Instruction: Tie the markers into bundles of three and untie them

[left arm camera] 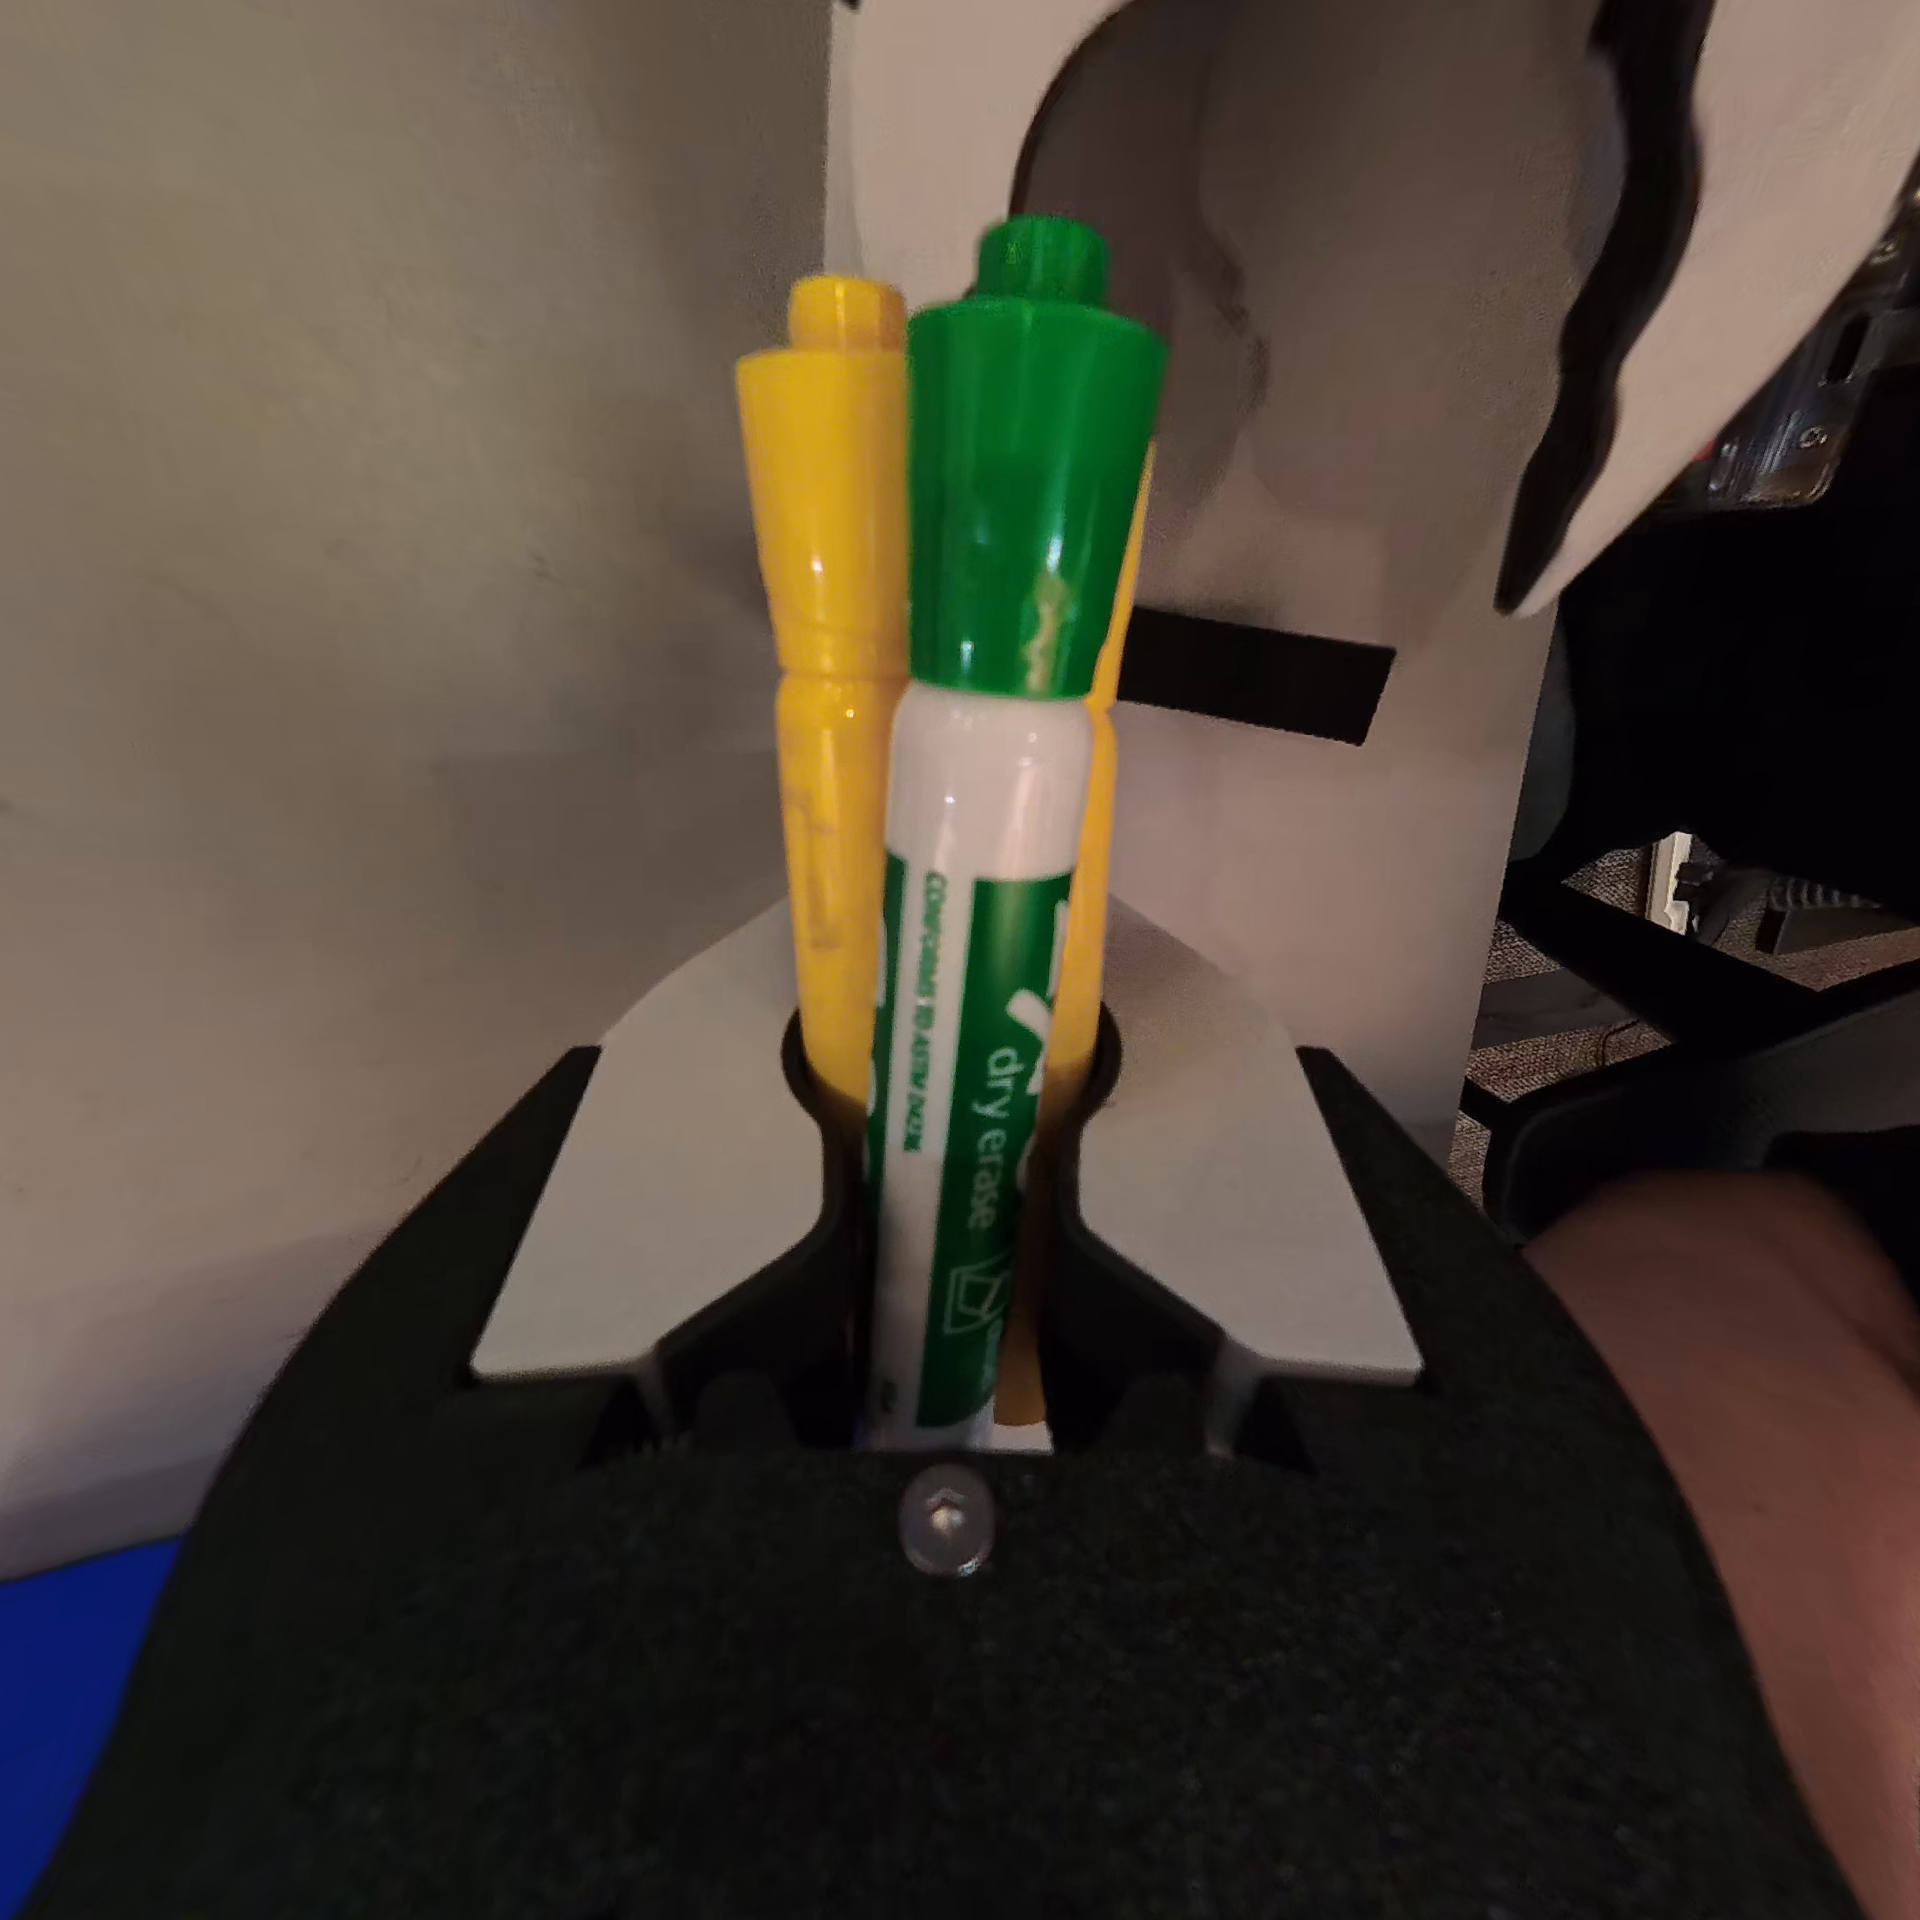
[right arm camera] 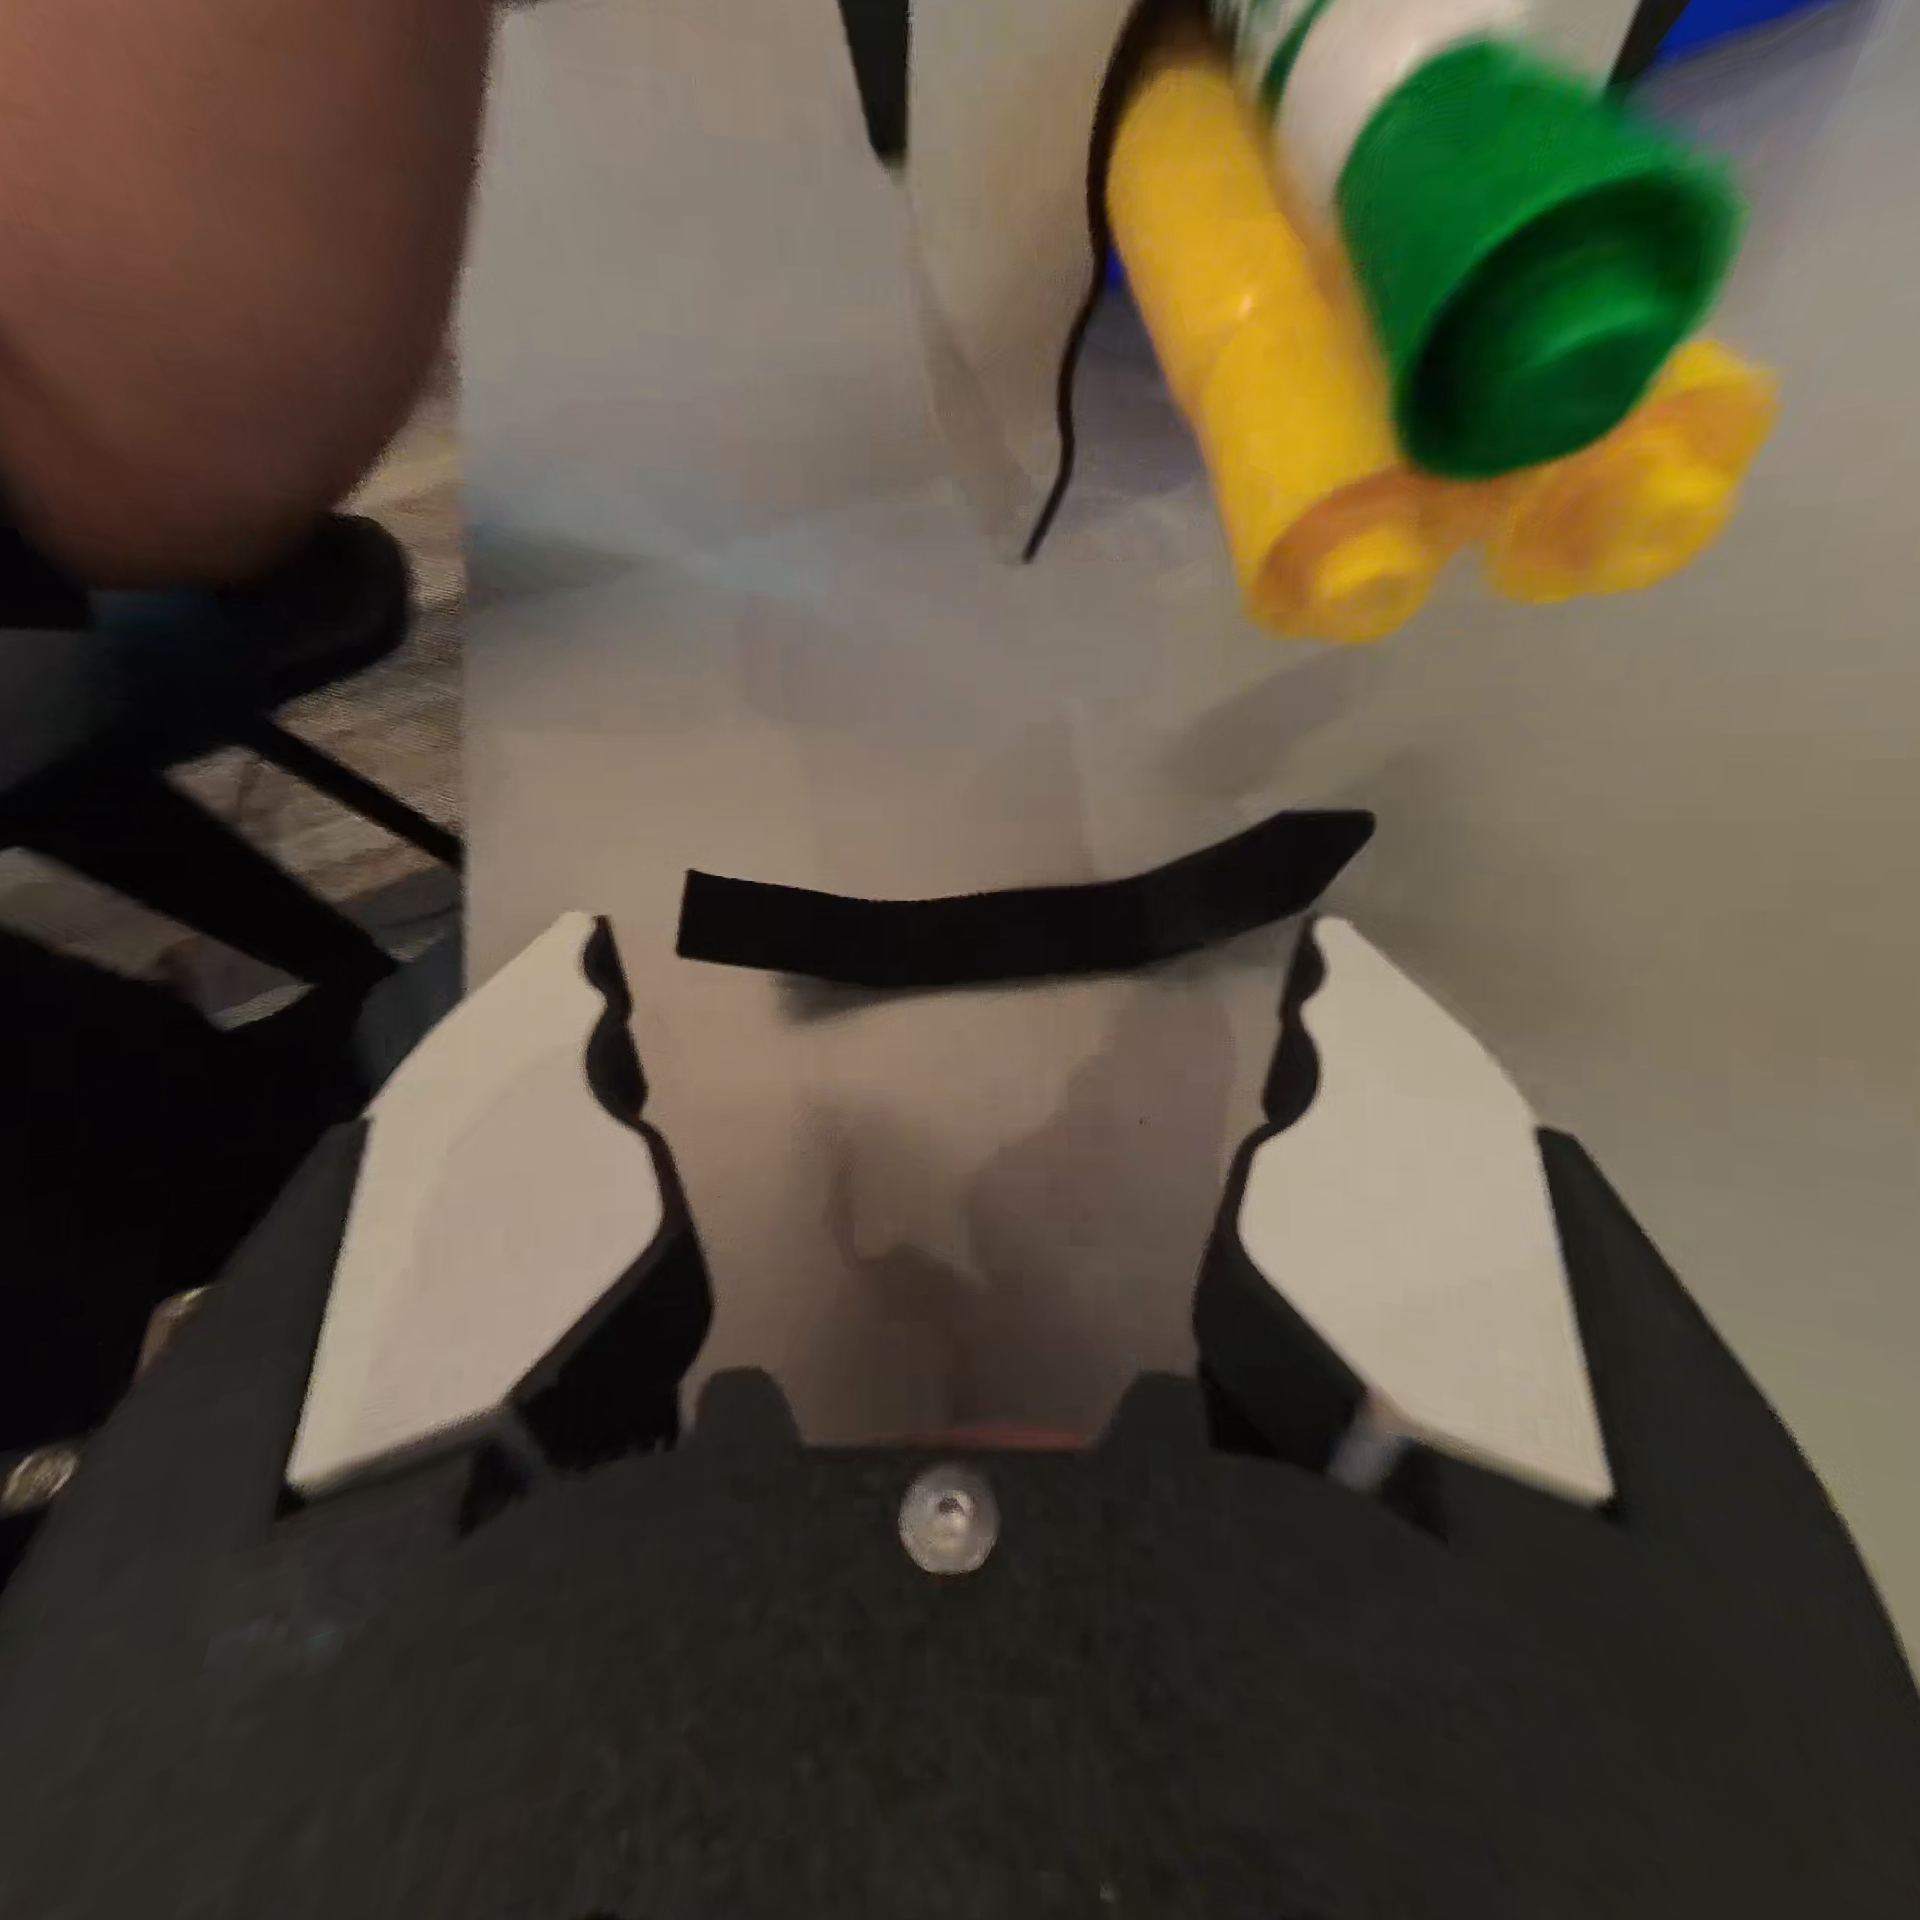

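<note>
The left gripper (left arm camera: pixel 951 1122) is clamped on three markers held side by side, its white fingers (left arm camera: pixel 665 1174) pressed in against the barrels. Nearest the camera, between the fingers, sits the green-capped white plastic dry-erase marker (left arm camera: pixel 982 935). Tucked on its left side is a yellow plastic marker (left arm camera: pixel 831 644), and behind its right edge a sliver of a second yellow marker (left arm camera: pixel 1107 769) shows. All three stick out forward past the fingertips, caps at the far end. Beyond them, to the right, a flat black strap (left arm camera: pixel 1257 675) lies on the pale grey table (left arm camera: pixel 364 520); farther still, at the upper right, the other tool shows as a white finger with a wavy black edge.

The right gripper (right arm camera: pixel 951 1029) has its jaws spread wide apart, with nothing between them. Just ahead of its fingertips the strap (right arm camera: pixel 997 925) lies crosswise on the table (right arm camera: pixel 1558 831), slightly bowed, spanning most of the gap. Farther ahead and to the right, the marker trio hangs blurred above the table, the green cap (right arm camera: pixel 1538 281) over two yellow ends (right arm camera: pixel 1299 416).
</note>
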Available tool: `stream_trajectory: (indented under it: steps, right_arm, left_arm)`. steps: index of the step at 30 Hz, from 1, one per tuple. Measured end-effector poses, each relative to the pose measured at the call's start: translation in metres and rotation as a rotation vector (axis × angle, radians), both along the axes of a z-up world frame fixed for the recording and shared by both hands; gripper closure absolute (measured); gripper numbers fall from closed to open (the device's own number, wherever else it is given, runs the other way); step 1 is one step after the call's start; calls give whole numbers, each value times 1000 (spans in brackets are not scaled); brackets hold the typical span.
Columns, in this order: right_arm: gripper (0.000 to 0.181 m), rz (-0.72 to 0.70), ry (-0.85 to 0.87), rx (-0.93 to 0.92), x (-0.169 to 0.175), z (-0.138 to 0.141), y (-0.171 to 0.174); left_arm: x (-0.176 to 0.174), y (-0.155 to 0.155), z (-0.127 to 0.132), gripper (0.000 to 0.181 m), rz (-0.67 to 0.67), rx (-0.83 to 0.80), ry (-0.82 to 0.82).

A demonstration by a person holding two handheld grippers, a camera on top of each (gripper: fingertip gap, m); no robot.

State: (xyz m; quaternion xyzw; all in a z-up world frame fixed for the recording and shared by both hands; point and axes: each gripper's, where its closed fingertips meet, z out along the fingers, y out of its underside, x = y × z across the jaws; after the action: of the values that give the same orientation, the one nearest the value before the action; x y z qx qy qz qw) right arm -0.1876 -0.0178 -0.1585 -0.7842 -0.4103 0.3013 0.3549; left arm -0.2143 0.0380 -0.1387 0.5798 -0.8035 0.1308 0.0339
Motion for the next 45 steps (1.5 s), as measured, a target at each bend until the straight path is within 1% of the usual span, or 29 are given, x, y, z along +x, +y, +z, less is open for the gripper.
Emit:
stream_trajectory:
  steps: [1, 2, 4, 7, 10, 12, 13, 16, 18, 19, 23, 26, 27, 30, 33, 34, 35, 36, 38, 40, 42, 43, 45]
  right_arm:
    - [51, -27, -36, -13, -4, -9, -1]
    - [43, -39, -63, -36, -7, -17, -3]
    - [37, -35, -111, -29, -11, -23, -3]
    - [36, -32, -160, 2, -12, -26, 1]
    - [40, -48, -160, 11, -13, -26, 12]
    - [43, -26, -149, -4, -16, -25, 13]
    - [48, -22, -140, -9, -17, -25, 14]
    - [72, -8, -115, -31, -19, -23, 17]
    - [94, 7, -90, -36, -21, -21, 17]
    - [101, 14, -89, -44, -21, -21, 16]
    - [142, 13, -35, -70, -22, -17, 17]
    - [161, 16, 6, -106, -21, -15, 18]
    - [176, 28, 18, -111, -21, -13, 17]
    - [180, 2, 14, -70, -13, -10, 24]
    - [180, -28, -21, 23, 1, -7, 33]
    - [179, -27, -34, 53, 5, -6, 34]
    - [169, -14, -46, 70, 8, -6, 32]
    - [149, -3, -61, 73, 10, -8, 28]
    - [98, 26, -104, 90, 10, -10, 17]
    - [63, 62, -164, 160, 6, -13, 2]
    - [42, 92, -223, 232, -1, -16, -11]
    - [37, 109, -257, 248, -3, -20, -16]
    - [35, 112, -291, 252, -10, -23, -20]
  left_arm:
    - [0, 0, 0, 140, -2, 4, 3]
    - [0, -1, -1, 140, -5, 1, 6]
    - [-1, -4, -2, 140, -12, -5, 11]
    - [0, -5, -3, 140, -16, -6, 19]
    - [0, -5, -2, 140, -18, -9, 13]
    - [-1, -4, -2, 140, -10, -8, 14]
    - [-1, -3, -2, 140, -6, -7, 16]
    - [-4, -2, -2, 140, 0, -11, 16]
    - [-4, -1, -2, 140, 4, -11, 16]
    - [-4, -1, -2, 140, 5, -13, 16]
    - [-6, -1, -3, 140, 5, -18, 26]
    - [-6, -2, -4, 140, 6, -19, 31]
    - [-6, -2, -3, 140, 5, -18, 30]
    - [-6, -2, -3, 140, 6, -17, 28]
    - [-6, -2, -3, 140, 6, -18, 31]
    - [-6, -2, -4, 140, 5, -18, 33]
    - [-6, -2, -4, 140, 4, -18, 35]
    - [-6, -2, -4, 140, 4, -20, 36]
    - [-6, -3, -5, 140, 3, -22, 37]
    - [-6, -3, -5, 140, 1, -23, 36]
    - [-6, -3, -5, 140, 1, -25, 36]
    - [-6, -3, -5, 140, 0, -25, 37]
    - [-6, -3, -6, 140, 0, -28, 42]
